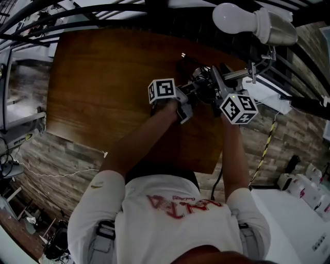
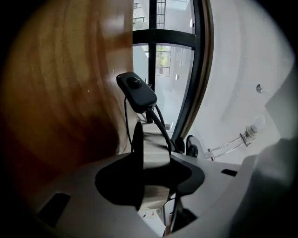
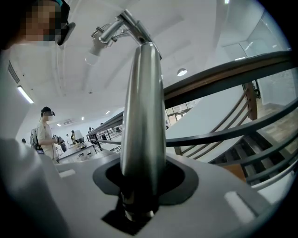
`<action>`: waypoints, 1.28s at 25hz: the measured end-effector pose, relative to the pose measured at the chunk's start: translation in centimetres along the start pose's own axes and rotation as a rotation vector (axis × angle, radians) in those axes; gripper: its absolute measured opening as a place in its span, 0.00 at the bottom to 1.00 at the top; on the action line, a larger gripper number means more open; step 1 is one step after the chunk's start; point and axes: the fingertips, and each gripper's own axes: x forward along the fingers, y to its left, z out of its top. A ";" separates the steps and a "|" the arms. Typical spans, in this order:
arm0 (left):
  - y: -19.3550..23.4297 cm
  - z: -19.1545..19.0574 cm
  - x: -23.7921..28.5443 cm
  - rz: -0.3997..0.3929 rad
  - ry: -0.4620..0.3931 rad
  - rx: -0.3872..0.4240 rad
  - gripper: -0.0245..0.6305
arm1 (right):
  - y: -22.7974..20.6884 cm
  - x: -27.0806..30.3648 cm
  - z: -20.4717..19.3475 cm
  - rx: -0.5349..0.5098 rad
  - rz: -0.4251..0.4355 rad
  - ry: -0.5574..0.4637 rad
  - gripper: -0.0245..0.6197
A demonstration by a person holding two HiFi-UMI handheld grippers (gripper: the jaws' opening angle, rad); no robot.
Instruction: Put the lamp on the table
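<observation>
I hold a metal lamp over the brown wooden table [image 1: 103, 82]. Its white bulb [image 1: 232, 18] and silver shade [image 1: 276, 28] rise close to the head camera at the top right. My left gripper [image 1: 183, 105] is shut on the edge of the lamp's round base [image 2: 151, 158]. The black cord with its inline switch [image 2: 136, 91] hangs in front of the base. My right gripper [image 1: 211, 87] is shut on the tapered silver stem [image 3: 142, 130]. The stem runs up to the jointed arm and bulb [image 3: 93, 53]. The tabletop [image 2: 60, 93] fills the left of the left gripper view.
Black railings [image 1: 77, 13] cross above the table's far edge. A white counter [image 1: 289, 216] with small items stands at the lower right, and a striped pole [image 1: 264, 149] stands by the table's right side. People [image 3: 45, 132] stand far off in the right gripper view.
</observation>
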 end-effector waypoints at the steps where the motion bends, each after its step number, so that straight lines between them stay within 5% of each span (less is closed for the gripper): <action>1: 0.5 0.1 0.1 0.008 -0.003 0.002 0.31 | -0.3 0.2 -0.5 0.007 0.000 0.002 0.27; 14: 1.9 0.5 -0.1 0.035 -0.010 0.006 0.31 | -0.8 0.7 -1.9 0.031 -0.003 -0.006 0.27; 21: 1.6 0.2 -0.4 -0.024 -0.004 -0.001 0.31 | -1.1 0.9 -1.8 0.030 -0.005 -0.008 0.27; 28: 0.9 -0.1 -3.0 0.044 0.060 0.140 0.32 | -1.5 1.5 -1.4 0.059 -0.014 0.006 0.27; 32: 1.2 0.7 -7.1 0.136 0.016 0.236 0.32 | -1.7 1.6 -1.5 0.066 -0.020 0.008 0.27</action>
